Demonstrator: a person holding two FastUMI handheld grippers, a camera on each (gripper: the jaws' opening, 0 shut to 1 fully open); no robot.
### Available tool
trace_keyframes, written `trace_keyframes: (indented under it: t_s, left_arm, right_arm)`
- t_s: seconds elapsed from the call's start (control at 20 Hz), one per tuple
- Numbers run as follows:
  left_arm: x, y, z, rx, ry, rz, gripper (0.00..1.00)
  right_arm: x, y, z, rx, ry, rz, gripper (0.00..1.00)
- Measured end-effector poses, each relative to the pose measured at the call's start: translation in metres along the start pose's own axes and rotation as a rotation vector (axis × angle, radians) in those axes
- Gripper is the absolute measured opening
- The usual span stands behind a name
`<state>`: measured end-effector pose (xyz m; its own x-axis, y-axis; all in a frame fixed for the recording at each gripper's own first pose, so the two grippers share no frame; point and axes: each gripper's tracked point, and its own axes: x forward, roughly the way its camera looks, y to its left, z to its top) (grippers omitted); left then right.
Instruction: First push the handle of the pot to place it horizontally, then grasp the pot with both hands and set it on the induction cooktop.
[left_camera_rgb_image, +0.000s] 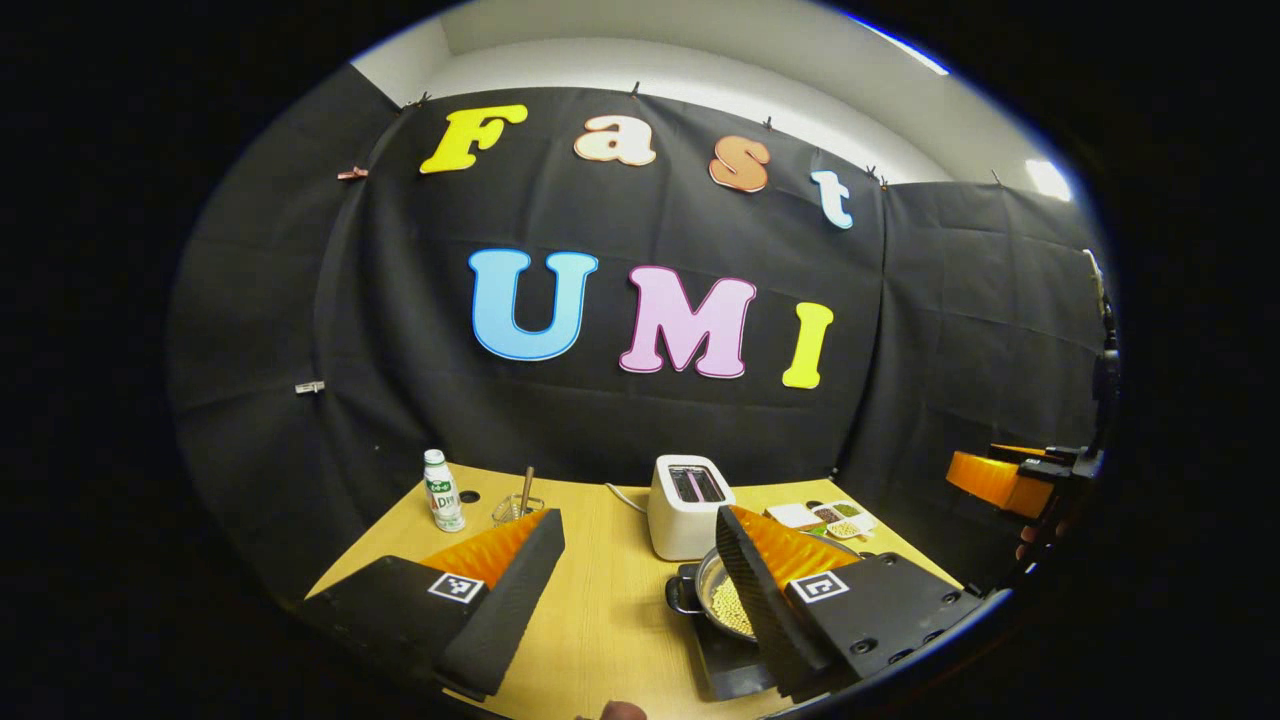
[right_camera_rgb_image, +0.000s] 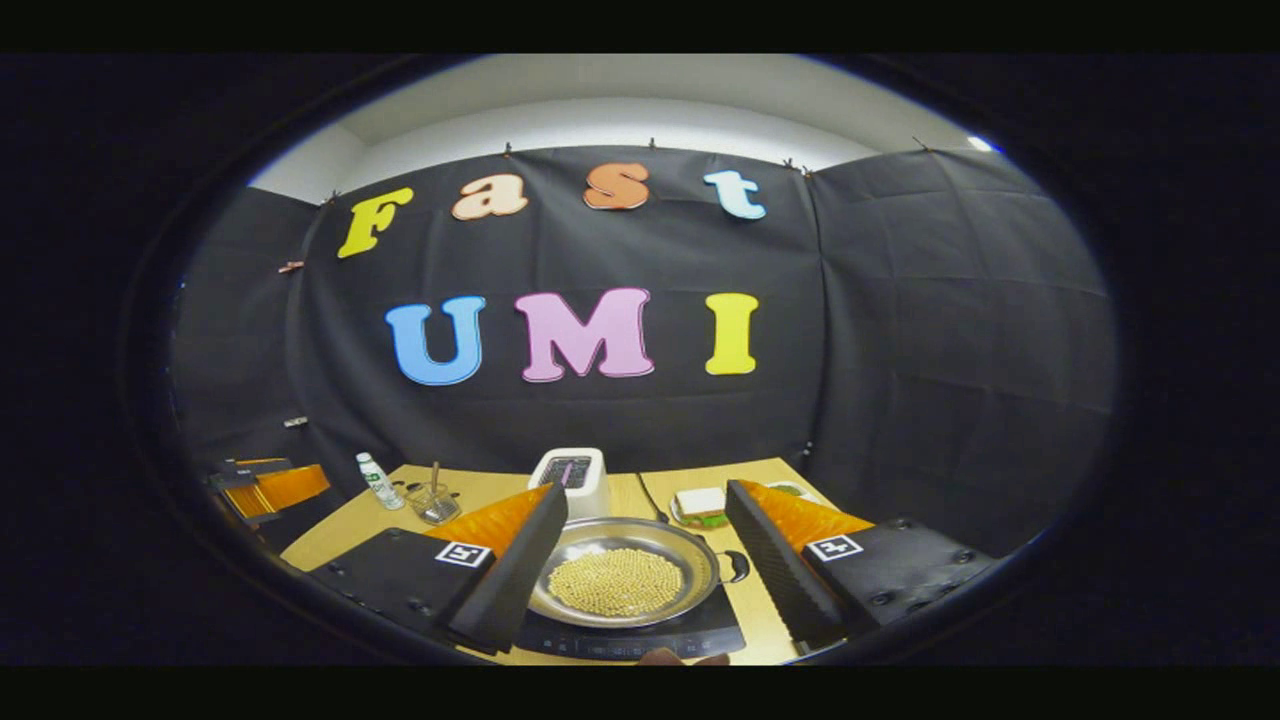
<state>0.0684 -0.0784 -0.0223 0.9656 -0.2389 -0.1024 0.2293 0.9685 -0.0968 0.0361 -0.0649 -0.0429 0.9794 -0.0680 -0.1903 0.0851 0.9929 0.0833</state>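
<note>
Your pot (right_camera_rgb_image: 622, 572) of yellow beans sits on the induction cooktop (right_camera_rgb_image: 640, 632) at the worktop's (right_camera_rgb_image: 480, 492) near edge, so it looks placed. Both claws, left (left_camera_rgb_image: 640, 590) and right (right_camera_rgb_image: 645, 570), stand apart and empty; lift them straight away without nudging its handles.

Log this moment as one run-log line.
pot: on induction cooktop, holds yellow beads | left gripper: open, raised | right gripper: open, raised

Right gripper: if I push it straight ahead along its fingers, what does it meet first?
Probably the pot on the cooktop, lying between the open right gripper fingers; the toaster stands behind it. Depth is uncertain.
</note>
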Motion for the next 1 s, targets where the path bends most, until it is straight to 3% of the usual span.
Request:
trace_keyframes:
  t_s: [0.2,1.0]
  left_arm:
    - [-0.017,0.006,0.01,0.039,-0.044,0.017,0.95]
    - [-0.026,0.005,0.01,0.061,-0.033,-0.001,0.95]
  right_arm:
    - [-0.016,0.013,0.005,-0.02,-0.044,-0.003,0.98]
    - [-0.026,0.025,0.0,-0.037,-0.027,-0.007,0.98]
